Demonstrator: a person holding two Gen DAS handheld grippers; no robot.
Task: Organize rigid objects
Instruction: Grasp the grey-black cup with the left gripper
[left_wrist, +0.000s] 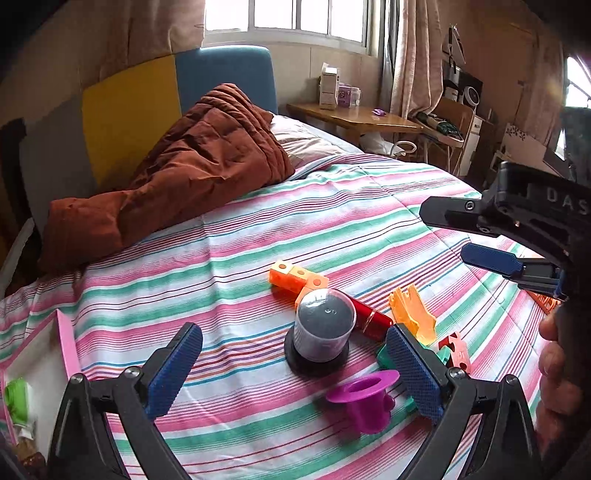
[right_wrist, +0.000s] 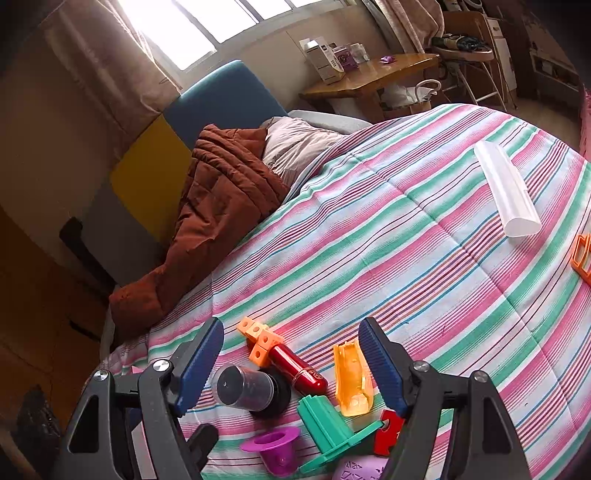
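Left tongs (left_wrist: 291, 373) wide open, empty, framing the capped jar (left_wrist: 320, 330) for pickup; right tongs (right_wrist: 291, 365) open, empty, waiting.

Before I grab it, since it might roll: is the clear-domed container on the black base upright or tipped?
Upright: the clear-domed container stands on its black base flat on the striped bedspread, dome up.

On the bed (left_wrist: 332, 221), the domed container (left_wrist: 319, 330) stands near the middle; the cube blocks (left_wrist: 299, 277) lie behind it, the funnel cup (left_wrist: 364, 400) nearer, the box (left_wrist: 40, 369) far left.
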